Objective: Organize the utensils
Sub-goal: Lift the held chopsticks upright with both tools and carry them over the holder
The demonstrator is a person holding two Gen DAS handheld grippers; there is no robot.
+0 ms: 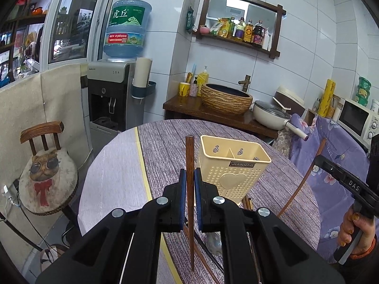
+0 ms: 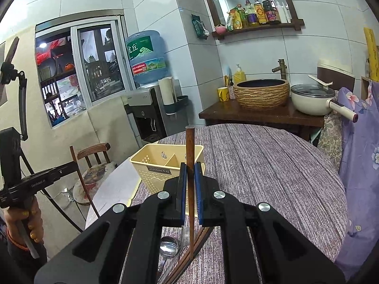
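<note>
The utensil holder (image 1: 233, 165) stands upright on the surface (image 1: 165, 142), both compartments showing nothing inside. Your left gripper (image 1: 190, 177) and right gripper (image 2: 190, 175) each clamp one upright chopstick between closed fingers. A spoon (image 2: 168, 246) and more chopsticks (image 2: 187, 258) lie on the surface below.

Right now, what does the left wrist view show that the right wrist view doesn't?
Only the left wrist view: the microwave, and the right hand on its handle. Only the right wrist view: the left hand, and a fork beside the spoon. Both: each gripper, left gripper and right gripper, shut on a wooden chopstick, and the cream utensil holder standing on the table.
</note>
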